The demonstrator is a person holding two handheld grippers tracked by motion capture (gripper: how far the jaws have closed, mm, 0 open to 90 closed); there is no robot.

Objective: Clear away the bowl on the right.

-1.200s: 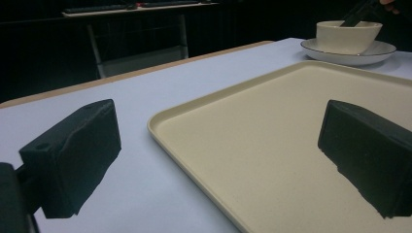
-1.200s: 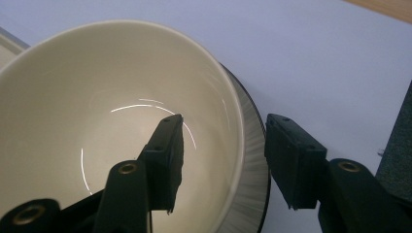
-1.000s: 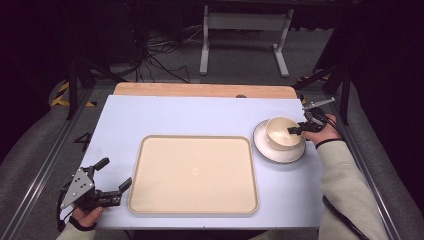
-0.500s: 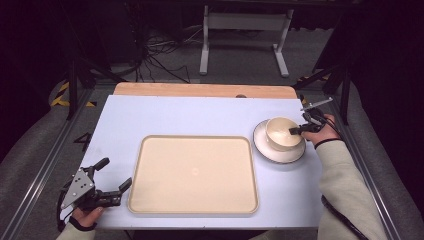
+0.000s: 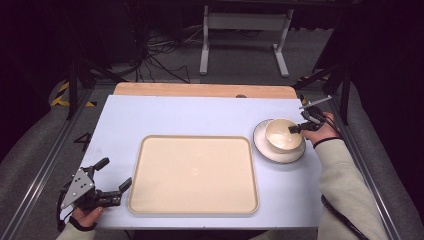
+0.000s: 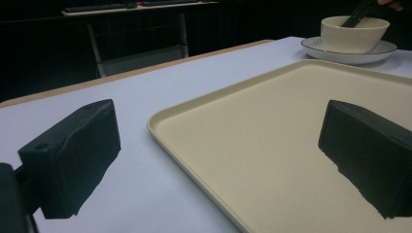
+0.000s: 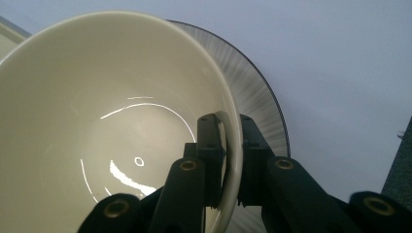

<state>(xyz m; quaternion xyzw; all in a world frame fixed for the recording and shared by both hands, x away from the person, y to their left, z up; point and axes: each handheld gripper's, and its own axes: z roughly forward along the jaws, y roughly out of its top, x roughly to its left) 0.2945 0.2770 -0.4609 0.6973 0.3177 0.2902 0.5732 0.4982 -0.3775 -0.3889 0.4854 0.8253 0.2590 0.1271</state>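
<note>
A cream bowl (image 5: 281, 135) stands on a white plate (image 5: 265, 150) with a dark rim, at the table's right side. My right gripper (image 5: 296, 128) reaches in from the right and is shut on the bowl's near rim. In the right gripper view one jaw sits inside the bowl (image 7: 97, 121) and the other outside it, above the plate (image 7: 257, 97); the right gripper (image 7: 228, 126) has just been closing on that rim. My left gripper (image 5: 114, 173) rests open at the front left corner, holding nothing. Its jaws straddle the corner of the tray (image 6: 272, 126).
A large cream tray (image 5: 192, 172) lies bare in the middle of the light blue table. The bowl (image 6: 354, 36) and plate (image 6: 340, 56) sit beyond its far corner in the left gripper view. A wooden strip (image 5: 200, 90) edges the table's far side.
</note>
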